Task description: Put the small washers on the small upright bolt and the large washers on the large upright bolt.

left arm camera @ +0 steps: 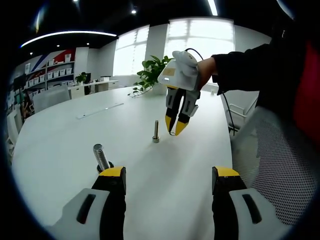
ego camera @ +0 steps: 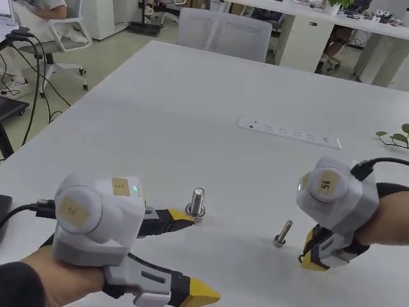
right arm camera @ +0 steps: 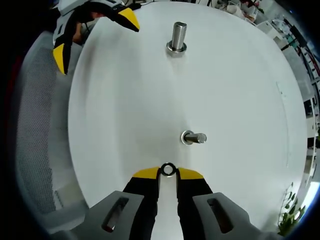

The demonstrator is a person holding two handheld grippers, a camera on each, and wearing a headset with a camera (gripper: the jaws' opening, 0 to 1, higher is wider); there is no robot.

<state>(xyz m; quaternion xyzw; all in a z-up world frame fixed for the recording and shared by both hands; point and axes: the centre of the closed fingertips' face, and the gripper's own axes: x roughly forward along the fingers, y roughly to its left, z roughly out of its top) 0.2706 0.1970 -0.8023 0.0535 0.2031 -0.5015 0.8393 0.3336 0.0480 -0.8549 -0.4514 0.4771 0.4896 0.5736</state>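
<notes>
A white office table [ego camera: 192, 115] carries the work. The right gripper [right arm camera: 168, 173] pinches a small washer [right arm camera: 168, 164] between nearly closed tips. The small bolt [right arm camera: 194, 138] stands upright just ahead of those tips, slightly right; the large bolt [right arm camera: 177, 36] lies well beyond. The left gripper [left arm camera: 170, 172] gapes wide, empty, beside the large bolt

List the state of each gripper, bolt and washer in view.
left gripper: open, empty
right gripper: shut on the small washer
small washer: pinched at the gripper tips, off the bolt
large bolt: upright on the table
small bolt: upright on the table
</notes>
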